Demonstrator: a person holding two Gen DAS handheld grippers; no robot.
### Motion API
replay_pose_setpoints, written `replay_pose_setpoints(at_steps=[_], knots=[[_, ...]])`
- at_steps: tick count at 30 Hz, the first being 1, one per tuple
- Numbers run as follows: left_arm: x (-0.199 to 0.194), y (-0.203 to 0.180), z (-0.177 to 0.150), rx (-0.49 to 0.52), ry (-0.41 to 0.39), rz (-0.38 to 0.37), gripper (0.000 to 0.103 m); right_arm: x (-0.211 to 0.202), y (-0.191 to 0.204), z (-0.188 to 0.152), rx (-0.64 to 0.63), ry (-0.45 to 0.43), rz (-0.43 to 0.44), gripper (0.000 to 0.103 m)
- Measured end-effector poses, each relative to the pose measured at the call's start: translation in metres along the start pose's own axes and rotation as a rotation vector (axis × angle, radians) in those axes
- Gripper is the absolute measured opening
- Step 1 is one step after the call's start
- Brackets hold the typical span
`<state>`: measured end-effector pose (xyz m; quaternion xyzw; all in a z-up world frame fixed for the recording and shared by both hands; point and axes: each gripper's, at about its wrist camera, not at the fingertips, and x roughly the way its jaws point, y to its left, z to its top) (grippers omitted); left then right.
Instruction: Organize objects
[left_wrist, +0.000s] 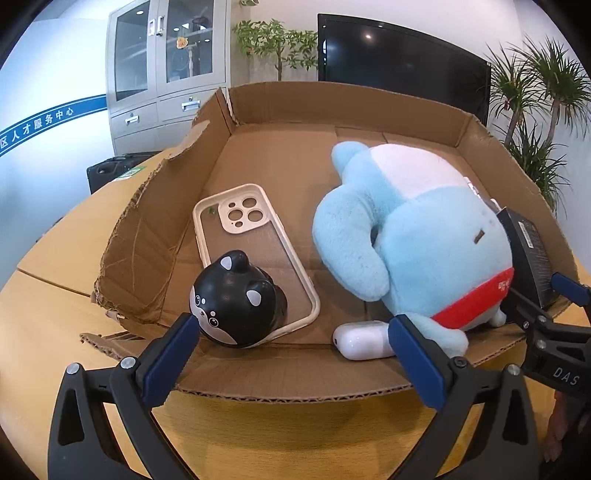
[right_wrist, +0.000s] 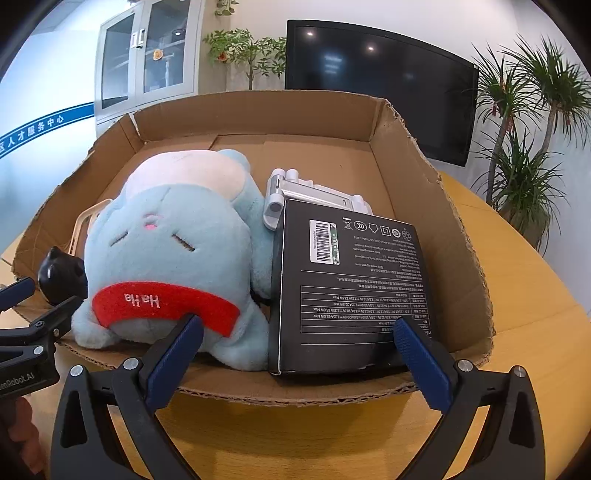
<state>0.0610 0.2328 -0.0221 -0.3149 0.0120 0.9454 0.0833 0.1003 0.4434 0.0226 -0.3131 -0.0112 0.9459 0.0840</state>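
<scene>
A shallow cardboard tray (left_wrist: 295, 99) (right_wrist: 436, 192) holds a light-blue plush toy (left_wrist: 413, 236) (right_wrist: 170, 251) with a red band, a cream phone case (left_wrist: 255, 243), a black cat figurine (left_wrist: 236, 299) (right_wrist: 61, 277), a white earbud case (left_wrist: 362, 339), a black box (right_wrist: 351, 295) (left_wrist: 528, 258) and a silver stand (right_wrist: 314, 192). My left gripper (left_wrist: 295, 347) is open and empty at the tray's front edge, between the figurine and the earbud case. My right gripper (right_wrist: 299, 347) is open at the front edge, its fingers straddling the plush and the box.
The tray sits on a wooden table (left_wrist: 288, 435) (right_wrist: 524, 280). Behind stand a grey glass-door cabinet (left_wrist: 166, 74), a dark screen (left_wrist: 399, 59) (right_wrist: 376, 81) and potted plants (right_wrist: 528, 147). A black case (left_wrist: 110, 170) lies beyond the table at the left.
</scene>
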Motion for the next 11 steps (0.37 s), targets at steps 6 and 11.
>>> replay_pose_setpoints(at_steps=[6, 11], knots=[[0.0006, -0.0011, -0.0001, 0.001, 0.003, 0.008, 0.102, 0.0003, -0.0002, 0.0008, 0.000, 0.001, -0.001, 0.103], [0.0013, -0.0009, 0.0003, 0.002, 0.002, 0.009, 0.102, 0.0004, -0.0002, 0.0008, 0.000, 0.001, 0.000, 0.103]])
